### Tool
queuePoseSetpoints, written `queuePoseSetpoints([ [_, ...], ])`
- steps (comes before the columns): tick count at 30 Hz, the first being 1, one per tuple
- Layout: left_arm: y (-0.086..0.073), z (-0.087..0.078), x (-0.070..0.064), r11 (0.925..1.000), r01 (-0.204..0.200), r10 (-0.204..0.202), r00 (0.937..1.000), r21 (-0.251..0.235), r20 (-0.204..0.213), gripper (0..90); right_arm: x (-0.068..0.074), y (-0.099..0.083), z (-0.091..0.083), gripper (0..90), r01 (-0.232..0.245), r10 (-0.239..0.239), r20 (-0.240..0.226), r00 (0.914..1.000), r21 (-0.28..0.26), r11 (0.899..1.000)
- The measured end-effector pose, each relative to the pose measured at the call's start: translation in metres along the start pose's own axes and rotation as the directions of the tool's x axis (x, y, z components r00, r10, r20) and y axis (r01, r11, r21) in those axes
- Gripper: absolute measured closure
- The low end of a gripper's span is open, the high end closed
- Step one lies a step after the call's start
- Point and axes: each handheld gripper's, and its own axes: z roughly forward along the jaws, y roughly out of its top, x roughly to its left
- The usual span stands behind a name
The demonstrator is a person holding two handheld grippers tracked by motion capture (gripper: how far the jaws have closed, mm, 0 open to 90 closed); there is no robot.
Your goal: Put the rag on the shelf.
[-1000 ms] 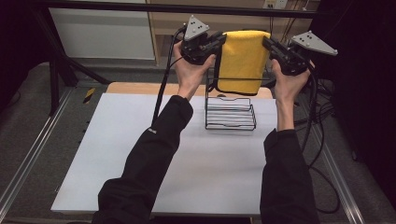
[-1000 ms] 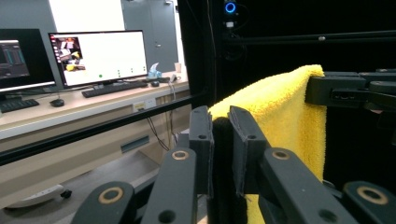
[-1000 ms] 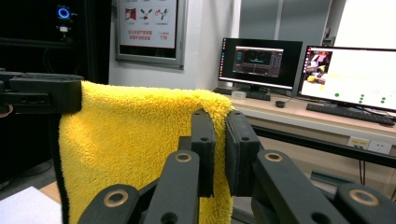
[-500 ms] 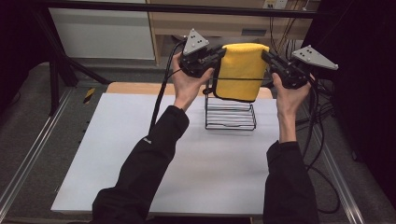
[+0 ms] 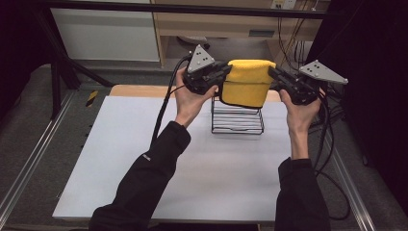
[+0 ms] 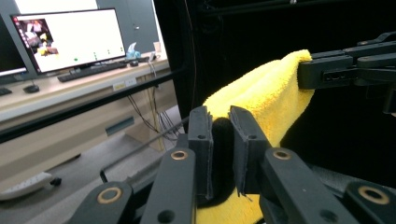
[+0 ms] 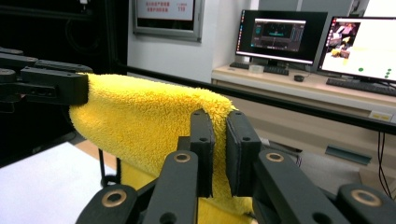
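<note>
The yellow towel (image 5: 248, 84) has come down a little and slightly toward the person since a moment ago, its fold now hanging closer over the wire rack (image 5: 237, 118) at the far edge of the table (image 5: 120, 159). It is stretched in the air between the two hands, long axis running left to right, with its lower edge draping down just above, perhaps touching, the rack's top wires.

The left gripper (image 5: 222, 77) is clamped on the towel's left end; in the left gripper view its jaws stand nearly together with yellow pile bulging around them. The right gripper (image 5: 276, 77) pinches the right end the same way, cloth squeezed between its jaws in the right gripper view.

The rack sits straight below the towel, so lowering it looks like the likely move, both hands about equally near. How the towel's back layer hangs is hidden behind the front fold, and the rack's far side is covered by cloth.
</note>
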Motion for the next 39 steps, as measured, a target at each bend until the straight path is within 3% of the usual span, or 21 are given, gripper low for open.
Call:
queuePoseSetpoints([
  [14, -0.021, -0.006, -0.015, 0.9982, 0.008, -0.010, 0.9993, 0.060, 0.037, 78.6, 0.004, -0.015, -0.012, 82.6, 0.003, 0.000, -0.039, 0.9993, 0.085, 0.996],
  [24, -0.041, -0.004, -0.022, 0.9904, -0.007, 0.001, 0.9991, 0.138, 0.042, 77.6, 0.006, -0.038, -0.015, 82.1, 0.004, 0.006, -0.070, 0.9975, 0.142, 0.990],
  [31, -0.049, -0.004, -0.024, 0.9862, 0.016, -0.025, 0.9984, 0.164, 0.050, 74.4, 0.005, -0.052, -0.014, 81.8, 0.011, 0.001, -0.083, 0.9966, 0.152, 0.988],
  [36, -0.044, -0.011, -0.022, 0.9797, 0.070, -0.086, 0.9934, 0.188, 0.077, 63.9, 0.006, -0.054, -0.014, 81.5, 0.039, -0.027, -0.088, 0.9958, 0.144, 0.989],
  [39, -0.039, -0.015, -0.018, 0.9762, 0.099, -0.114, 0.9912, 0.193, 0.067, 58.4, 0.006, -0.054, -0.014, 81.1, 0.052, -0.039, -0.090, 0.9952, 0.145, 0.988],
])
